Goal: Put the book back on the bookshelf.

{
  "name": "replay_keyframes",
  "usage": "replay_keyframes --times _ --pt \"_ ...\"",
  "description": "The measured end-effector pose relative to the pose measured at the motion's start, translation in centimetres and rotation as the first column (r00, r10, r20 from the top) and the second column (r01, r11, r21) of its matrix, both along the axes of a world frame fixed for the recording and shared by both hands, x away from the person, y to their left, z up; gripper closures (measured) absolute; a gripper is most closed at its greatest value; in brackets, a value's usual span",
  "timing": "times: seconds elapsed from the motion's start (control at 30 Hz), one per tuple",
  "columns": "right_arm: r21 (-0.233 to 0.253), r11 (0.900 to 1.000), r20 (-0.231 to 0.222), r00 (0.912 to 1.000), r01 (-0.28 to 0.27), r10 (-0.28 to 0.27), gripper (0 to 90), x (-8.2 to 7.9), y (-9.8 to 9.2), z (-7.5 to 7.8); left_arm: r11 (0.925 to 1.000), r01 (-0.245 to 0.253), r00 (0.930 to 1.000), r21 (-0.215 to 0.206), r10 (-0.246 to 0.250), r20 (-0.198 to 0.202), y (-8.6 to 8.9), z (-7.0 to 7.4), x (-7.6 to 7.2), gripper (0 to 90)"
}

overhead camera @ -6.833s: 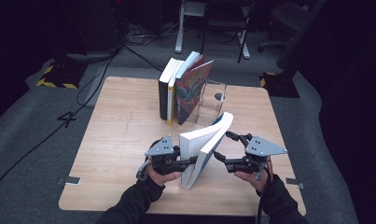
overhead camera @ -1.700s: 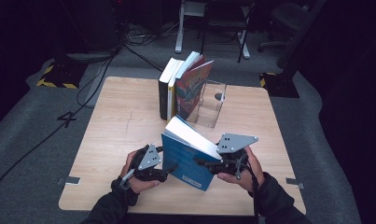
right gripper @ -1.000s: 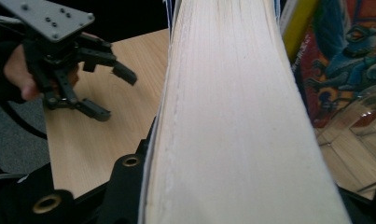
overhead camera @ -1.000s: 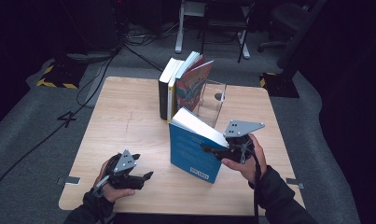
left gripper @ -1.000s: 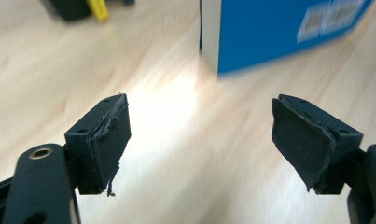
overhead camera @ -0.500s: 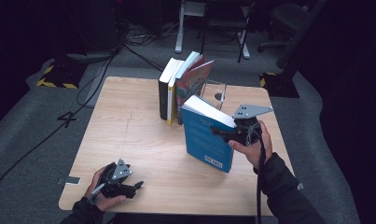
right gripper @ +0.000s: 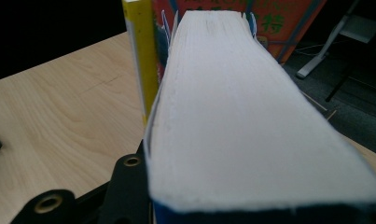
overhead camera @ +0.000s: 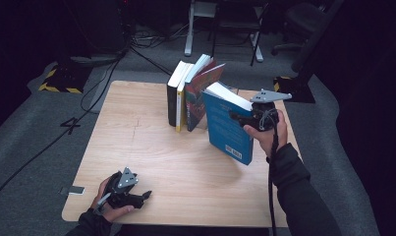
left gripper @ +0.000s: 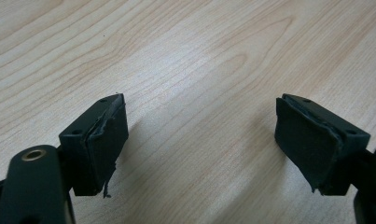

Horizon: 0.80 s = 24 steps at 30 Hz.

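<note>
Since half a second ago the blue book (overhead camera: pixel 228 125) has gone a bit farther and higher toward the row of standing books (overhead camera: pixel 189 96), and the left gripper (overhead camera: pixel 145 194) has slid a touch right along the near edge of the table (overhead camera: pixel 136 137).

High view: the right gripper (overhead camera: pixel 233 116) is clamped on the blue book, holding it tilted and off the table, just right of the row and not quite touching it as far as I can tell. You can see a white barcode label low on the cover, too small to read. The left gripper sits low at the near left corner, well apart from all that.

Left gripper view: jaws spread wide, nothing between the pads (left gripper: pixel 104 140), just bare wood grain underneath.

Right gripper view: up close you get the white page edges of the blue book (right gripper: pixel 232 107), with a yellow book spine (right gripper: pixel 141 51) and a red cover (right gripper: pixel 269 23) right behind. The red cover has yellowish characters that I can't make out.
</note>
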State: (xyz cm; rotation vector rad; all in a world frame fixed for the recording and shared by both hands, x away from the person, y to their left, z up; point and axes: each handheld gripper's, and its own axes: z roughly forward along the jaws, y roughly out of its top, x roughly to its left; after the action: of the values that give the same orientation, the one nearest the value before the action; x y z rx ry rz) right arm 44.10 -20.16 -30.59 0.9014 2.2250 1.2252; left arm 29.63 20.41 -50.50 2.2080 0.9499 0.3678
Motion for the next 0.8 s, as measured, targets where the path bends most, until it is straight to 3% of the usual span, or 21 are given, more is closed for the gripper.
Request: replay_keyframes --times 0.23,0.47,0.63,0.8 --pt "0.034 0.997 0.014 0.9976 0.067 -0.067 60.9 2.0 0.0 0.0 1.0 0.008 1.0 0.001 -0.008 0.002 0.0 0.0 0.0 18.2" --pt "0.084 0.986 0.02 0.9893 0.143 -0.145 60.8 4.3 -0.5 0.4 0.9999 0.015 0.9999 0.0 -0.015 0.002 -0.1 0.0 0.0 18.1" --pt "0.113 0.981 0.053 0.9853 0.156 -0.163 60.8 5.1 -0.1 0.6 0.9998 0.019 0.9998 0.002 -0.019 0.004 -0.1 0.0 0.0 18.3" --pt "0.115 0.977 0.055 0.9806 0.181 -0.188 60.7 6.3 0.3 0.9 0.9997 0.025 0.9997 0.001 -0.025 0.004 -0.1 0.0 0.0 18.9"
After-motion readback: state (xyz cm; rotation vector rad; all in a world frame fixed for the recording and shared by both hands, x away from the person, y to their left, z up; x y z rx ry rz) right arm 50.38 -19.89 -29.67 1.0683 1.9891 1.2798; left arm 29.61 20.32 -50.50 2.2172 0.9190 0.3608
